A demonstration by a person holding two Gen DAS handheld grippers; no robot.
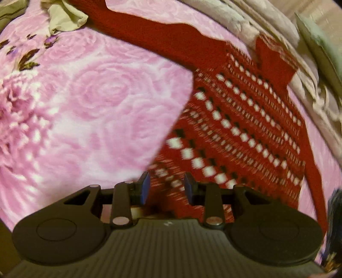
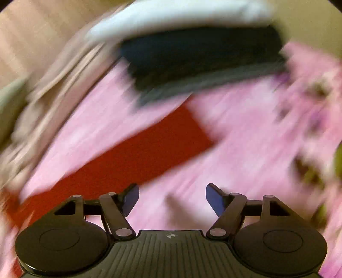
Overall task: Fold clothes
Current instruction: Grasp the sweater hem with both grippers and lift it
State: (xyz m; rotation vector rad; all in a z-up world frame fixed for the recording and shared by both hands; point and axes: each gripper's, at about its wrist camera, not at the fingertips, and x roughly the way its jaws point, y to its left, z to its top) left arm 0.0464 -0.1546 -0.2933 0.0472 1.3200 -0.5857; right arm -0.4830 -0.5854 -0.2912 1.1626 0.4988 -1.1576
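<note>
A bed [image 1: 96, 111] covered in a pink rose-print sheet fills both views, with pale bedding bunched along its far edge. Across it lies a red knitted sweater [image 1: 245, 128], its patterned body spread flat with rows of white and dark diamonds, one plain red sleeve [image 1: 149, 36] stretched out long toward a crumpled beige garment [image 1: 64, 19]. The left gripper [image 1: 166, 188] hangs over the sweater's near edge, jaws half-open with the knit showing between them but apparently not pinched. The right gripper [image 2: 172, 200], badly blurred, has jaws wide and empty above the sheet. A neat fold probably means pinching hem and sleeve cleanly, then carrying the sleeve across the body.
</note>
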